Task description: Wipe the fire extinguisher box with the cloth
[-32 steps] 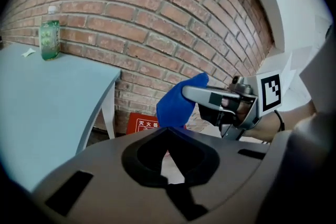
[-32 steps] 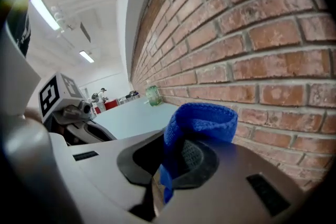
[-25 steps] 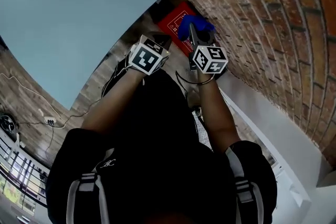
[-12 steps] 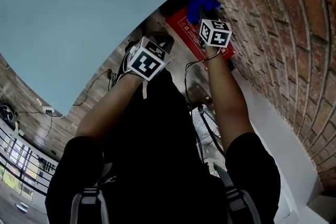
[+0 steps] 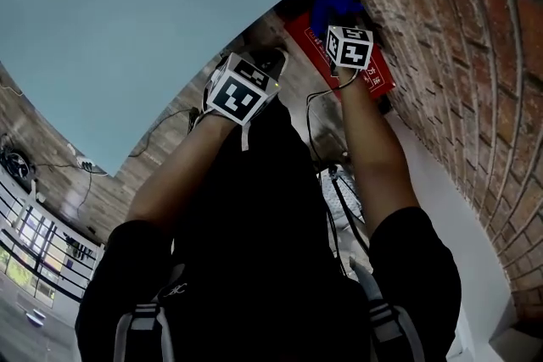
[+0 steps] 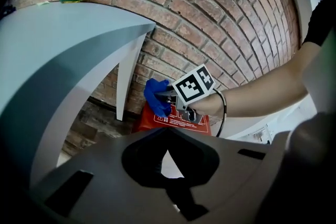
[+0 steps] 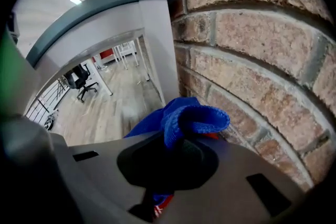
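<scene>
Red fire extinguisher box (image 5: 379,74) stands against the brick wall (image 5: 458,38) in the head view, with the right gripper (image 5: 338,19) putting a blue cloth (image 5: 331,4) to it. Left gripper view: the left gripper (image 6: 172,186) has its jaws together and empty, away from the wall. Right gripper view: jaws clamped on the cloth beside the wall.

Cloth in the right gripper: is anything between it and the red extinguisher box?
Nothing visible. The right gripper holds the blue cloth right over the red fire extinguisher box, close beside the brick wall. No object shows between cloth and box.
</scene>
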`<state>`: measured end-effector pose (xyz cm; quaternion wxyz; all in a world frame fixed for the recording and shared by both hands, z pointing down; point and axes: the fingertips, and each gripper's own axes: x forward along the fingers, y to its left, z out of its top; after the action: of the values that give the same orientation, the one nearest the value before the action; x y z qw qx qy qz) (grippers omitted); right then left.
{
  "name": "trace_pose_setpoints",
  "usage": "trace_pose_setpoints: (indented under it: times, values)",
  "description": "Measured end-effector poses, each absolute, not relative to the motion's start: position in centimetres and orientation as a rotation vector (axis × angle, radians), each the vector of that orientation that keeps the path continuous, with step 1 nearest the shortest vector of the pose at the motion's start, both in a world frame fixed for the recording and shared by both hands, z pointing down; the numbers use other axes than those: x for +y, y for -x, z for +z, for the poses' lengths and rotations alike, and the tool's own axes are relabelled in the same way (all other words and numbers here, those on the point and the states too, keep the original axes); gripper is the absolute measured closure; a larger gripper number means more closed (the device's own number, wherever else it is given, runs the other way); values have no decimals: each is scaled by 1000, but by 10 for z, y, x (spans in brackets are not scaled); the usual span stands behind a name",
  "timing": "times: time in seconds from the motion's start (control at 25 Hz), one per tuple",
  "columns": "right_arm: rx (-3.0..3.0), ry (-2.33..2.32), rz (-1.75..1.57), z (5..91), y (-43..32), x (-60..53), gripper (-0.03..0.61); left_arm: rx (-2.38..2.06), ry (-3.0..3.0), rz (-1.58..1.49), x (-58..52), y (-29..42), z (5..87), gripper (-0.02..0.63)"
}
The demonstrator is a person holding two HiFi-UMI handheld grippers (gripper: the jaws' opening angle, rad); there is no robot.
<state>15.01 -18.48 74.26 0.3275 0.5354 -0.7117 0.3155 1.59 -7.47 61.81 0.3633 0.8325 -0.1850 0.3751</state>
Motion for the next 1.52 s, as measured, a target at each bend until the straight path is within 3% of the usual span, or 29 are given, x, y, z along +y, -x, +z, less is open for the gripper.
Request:
trace_pose_setpoints:
  times: [0.52, 0.72, 1.2, 1.52]
  values:
    - [-1978, -1110, 814, 753, -65, -108, 537, -498, -2136, 981, -79, -18, 612, 615]
    - [-1987, -1045, 785, 753, -79, -118, 537, -497, -2139, 996, -75, -17, 606, 615]
    - [-1842, -1388, 860, 744, -187, -176, 537, -538, -2115, 1018, -72, -7, 589, 615]
    - [-1792, -1518, 965, 744, -190, -166, 537, -545, -2110, 1038, -64, -6, 582, 615]
